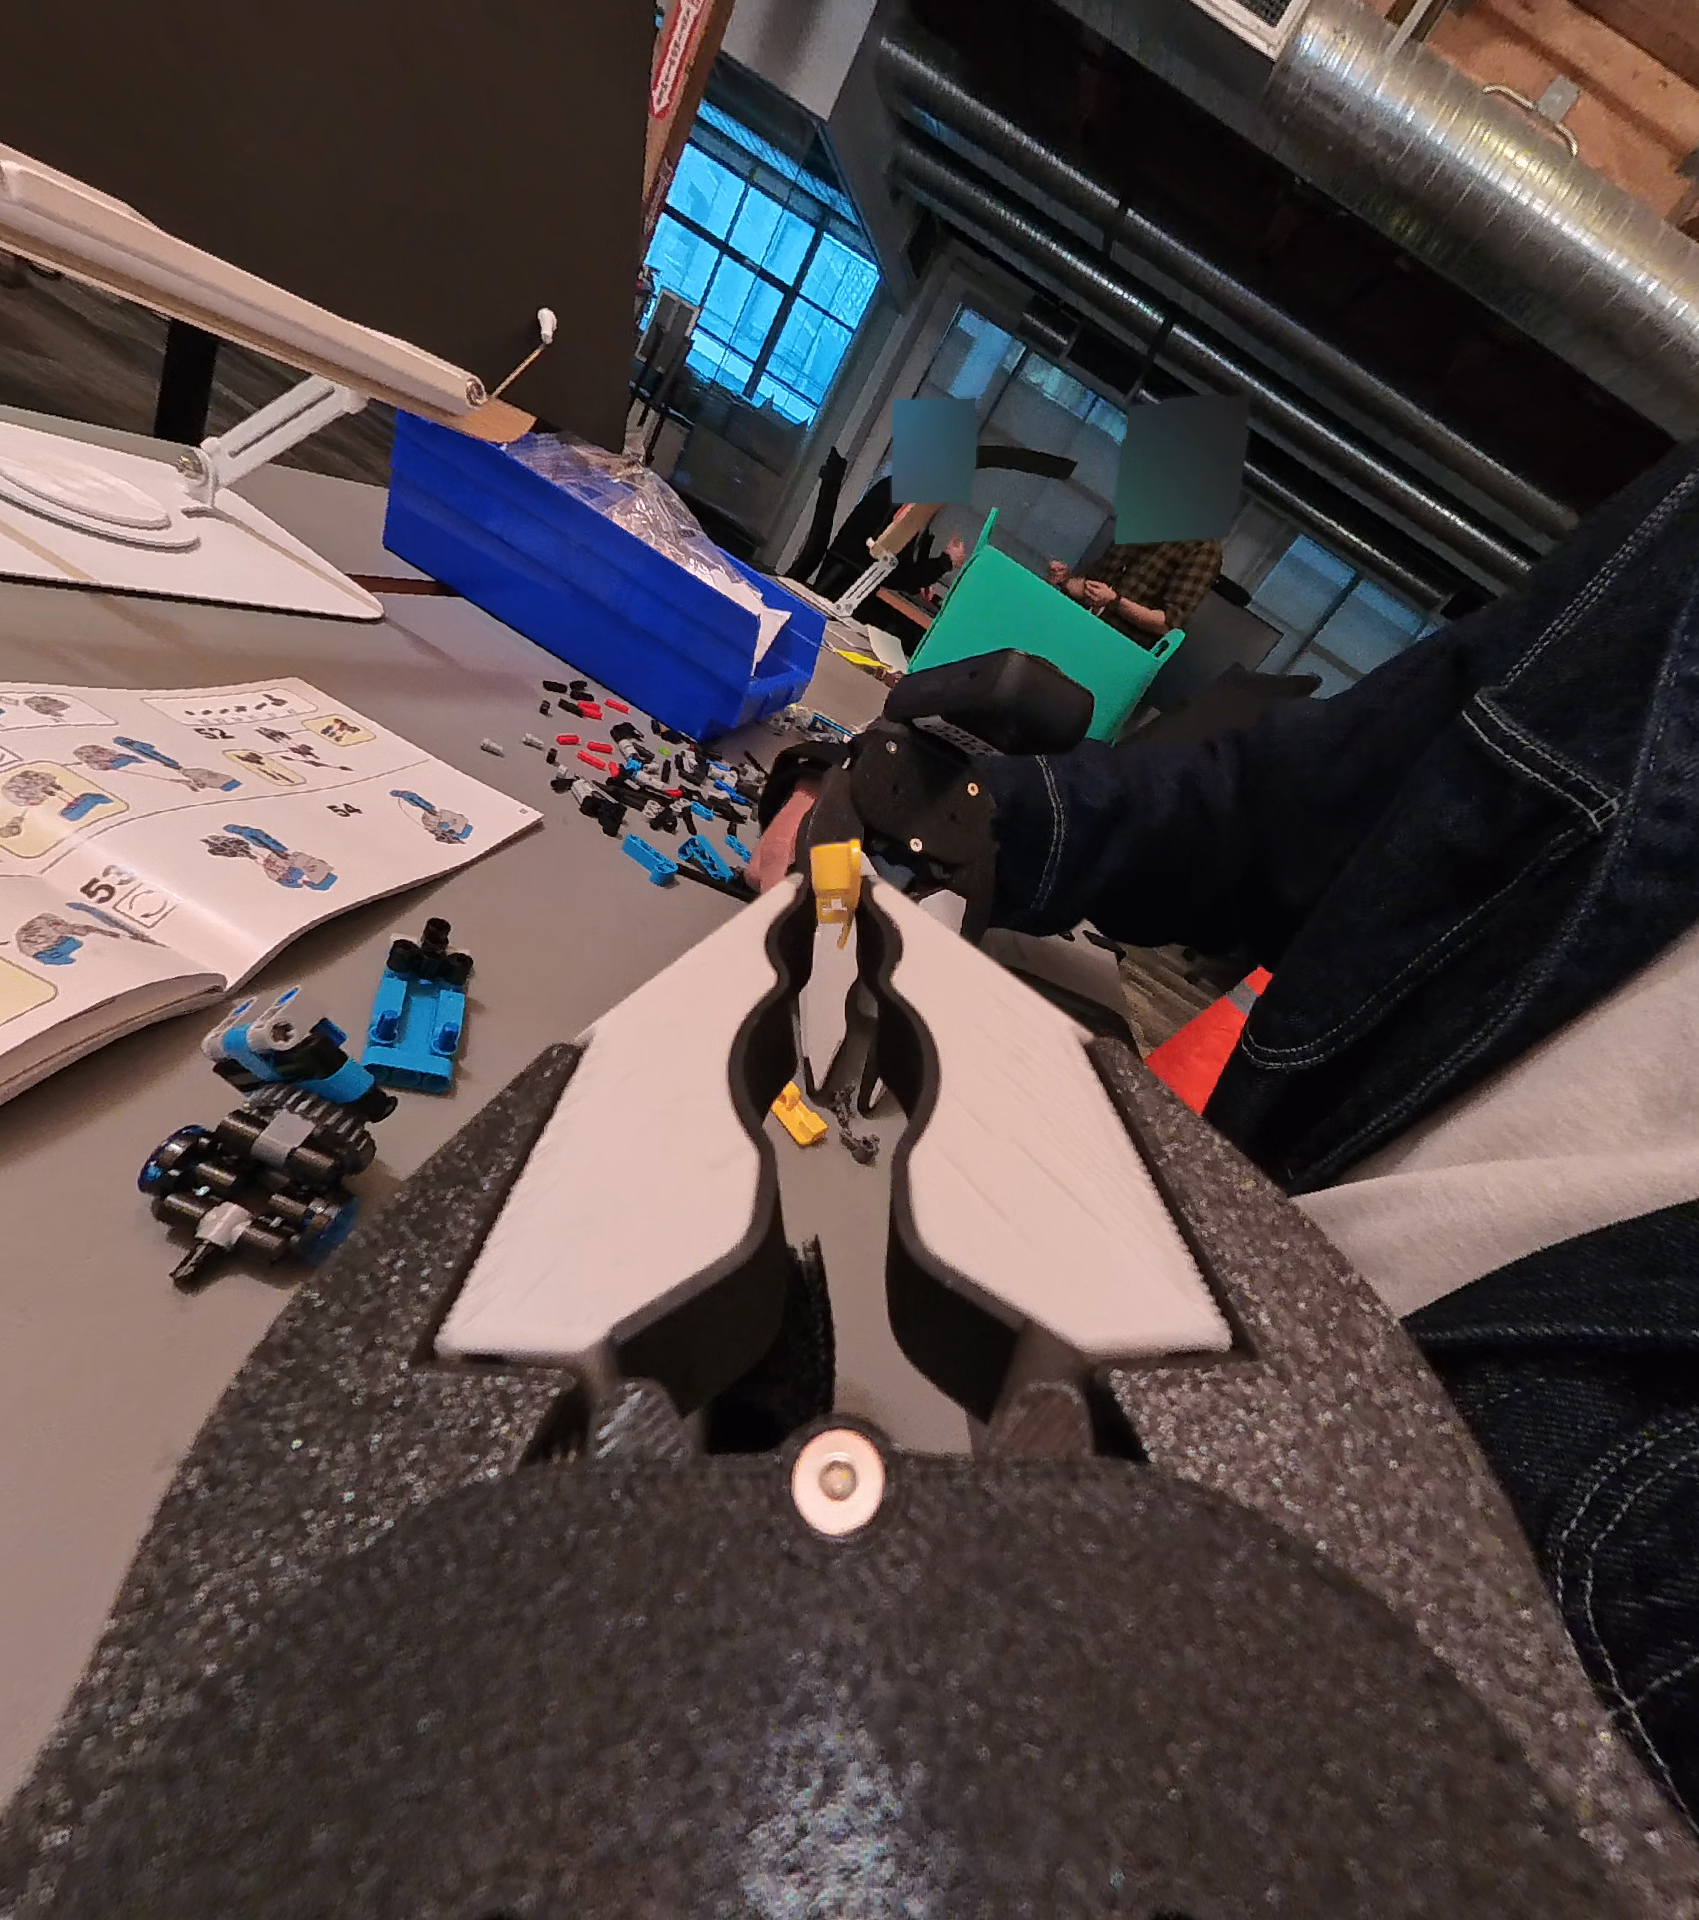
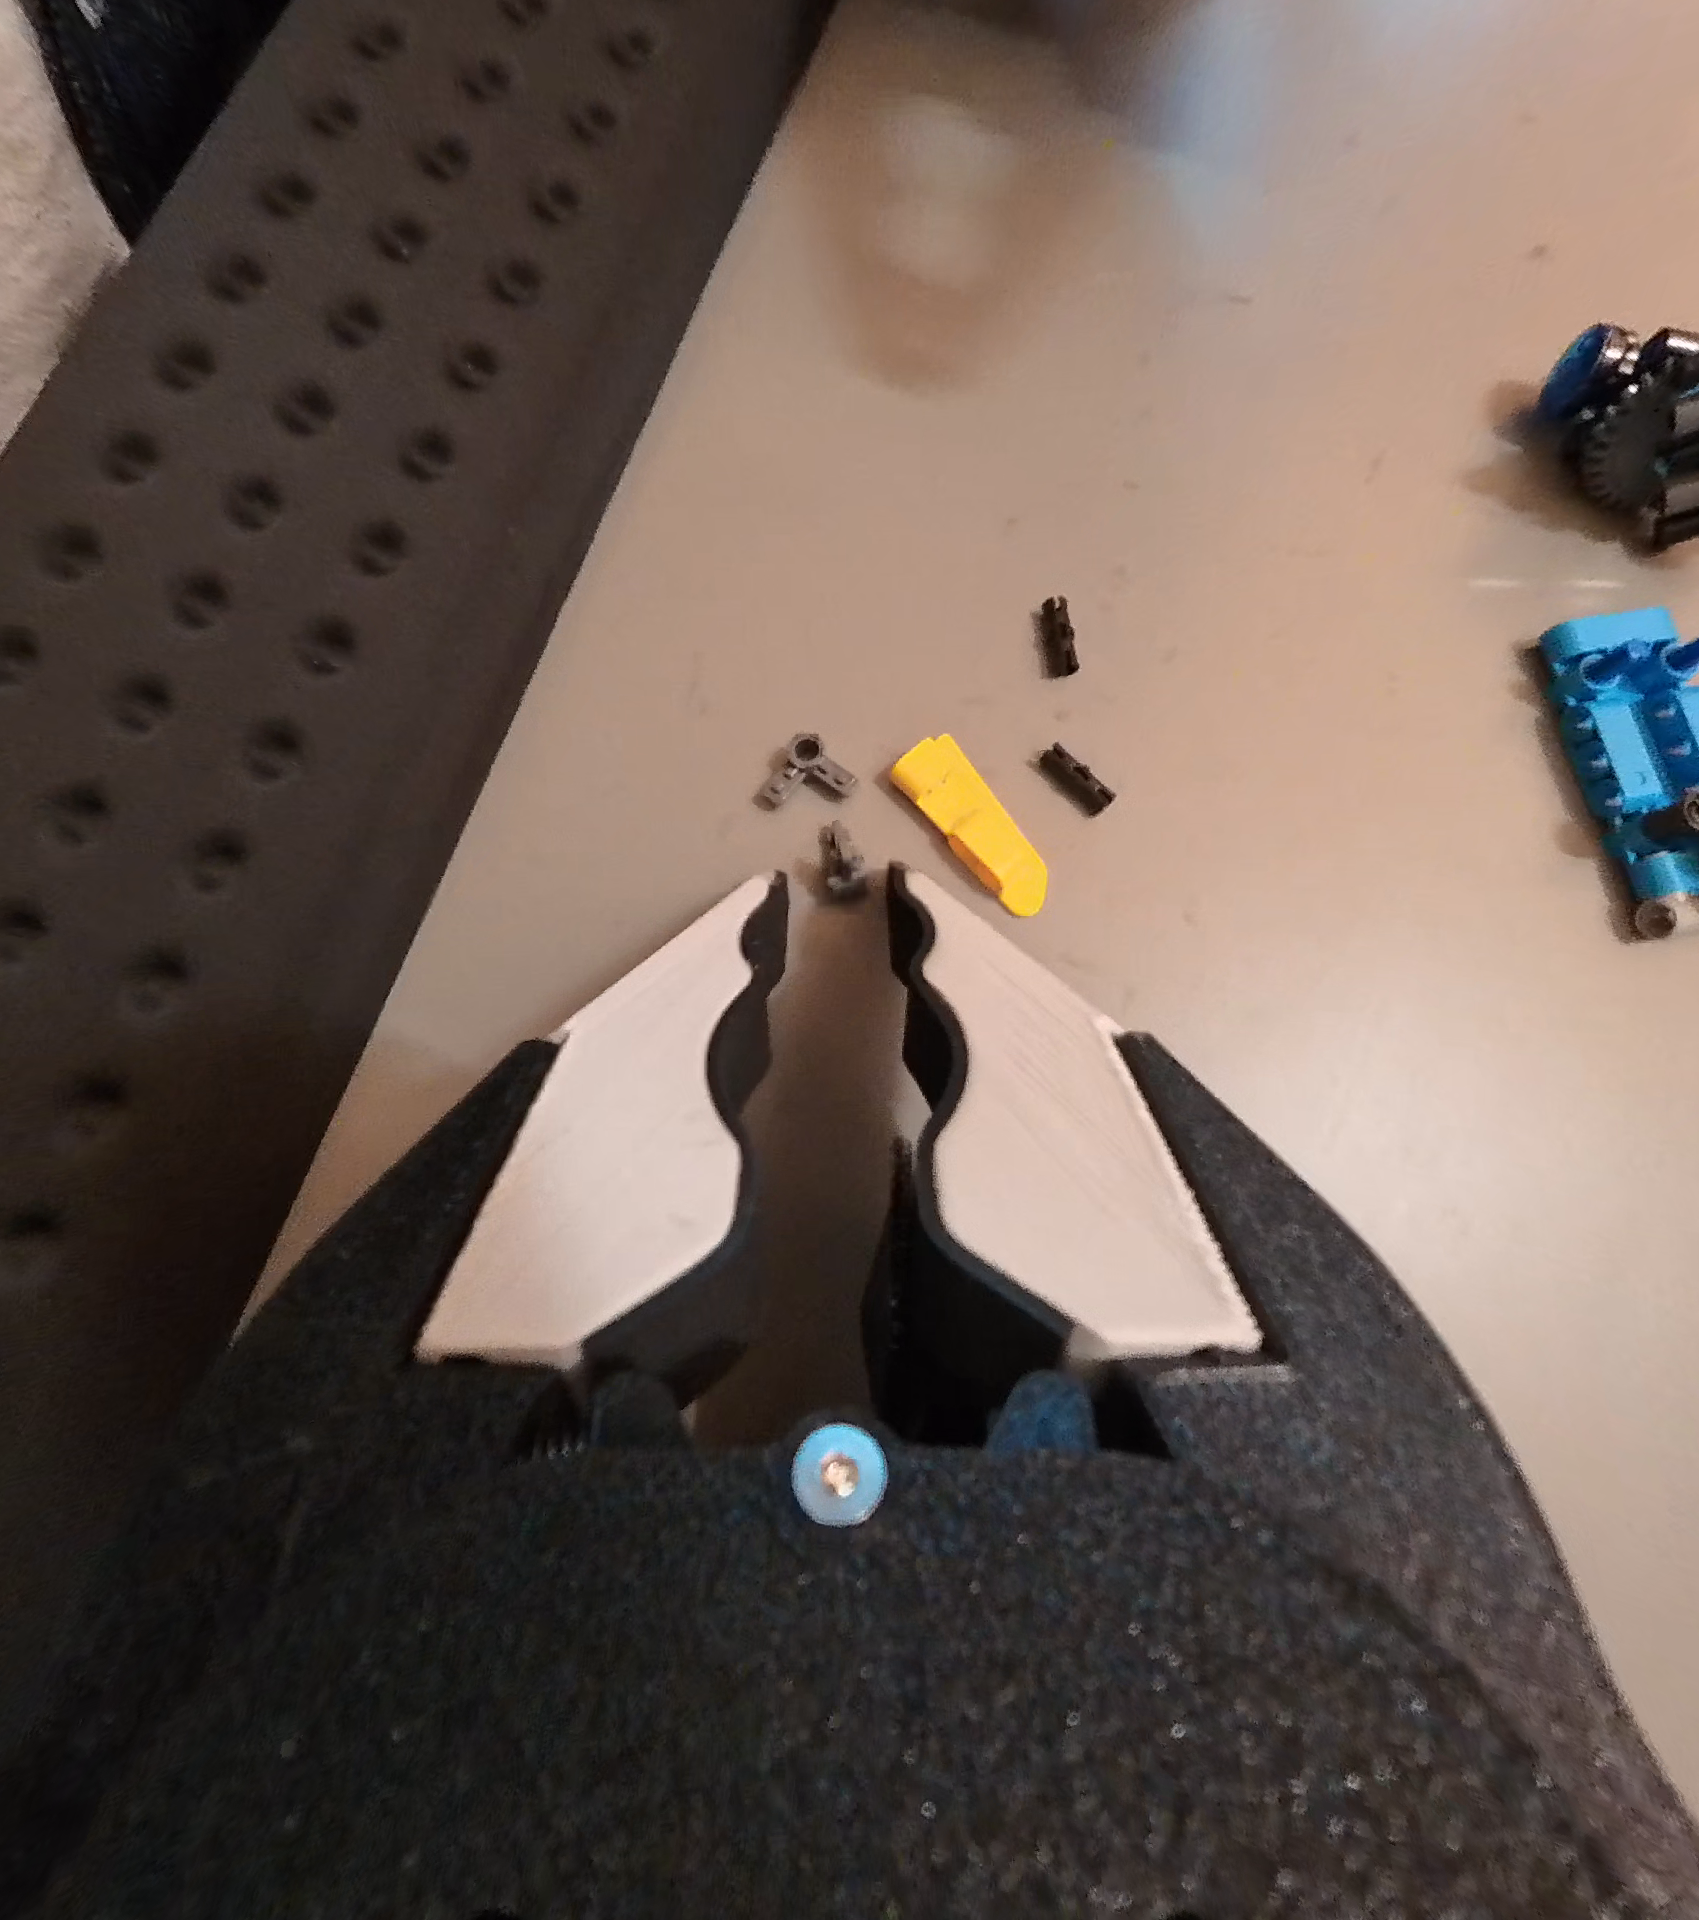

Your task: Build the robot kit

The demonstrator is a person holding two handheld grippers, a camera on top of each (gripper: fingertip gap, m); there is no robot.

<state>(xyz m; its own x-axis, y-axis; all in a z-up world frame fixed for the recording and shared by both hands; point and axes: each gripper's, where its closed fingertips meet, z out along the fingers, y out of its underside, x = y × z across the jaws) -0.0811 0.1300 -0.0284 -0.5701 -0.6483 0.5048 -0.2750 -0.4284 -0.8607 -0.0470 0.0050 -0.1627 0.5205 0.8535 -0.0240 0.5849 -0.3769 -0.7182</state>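
Left gripper [image 1: 837, 899] — jaws nearly closed at the tips, pinching a yellow piece [image 1: 834, 868] that stands up out of the tips; held above the desk [image 1: 533, 935].

Right gripper [image 2: 837, 883] — jaws a little apart, holding nothing; tips low over the desk, with a small grey pin [image 2: 843, 860] just ahead of the gap between them. In the left wrist view the same gripper [image 1: 840, 1039] shows beyond the left tips, held by a person's hand in a dark denim sleeve [image 1: 1240, 821].

Near the right tips:
- grey angle connector [image 2: 803, 771], just left of the pin
- yellow panel [image 2: 972, 821], lying flat, just right of the pin
- two black pins [image 2: 1059, 637] [image 2: 1077, 778], beyond and right of the panel, apart from each other

Farther right in the right wrist view:
- blue block [image 2: 1645, 748] with black tubes at its near end
- black-and-blue gear assembly [image 2: 1676, 447]

Along the left edge of that view — a dark perforated board [image 2: 201, 520].

Left wrist view, across the desk:
- open instruction booklet [image 1: 149, 831]
- blue bin [image 1: 596, 592] holding clear bags
- scatter of small black, red and blue parts [image 1: 647, 779] beside the bin
- white stand [image 1: 128, 499]
- green bin [image 1: 1042, 623] behind, with two people beyond it
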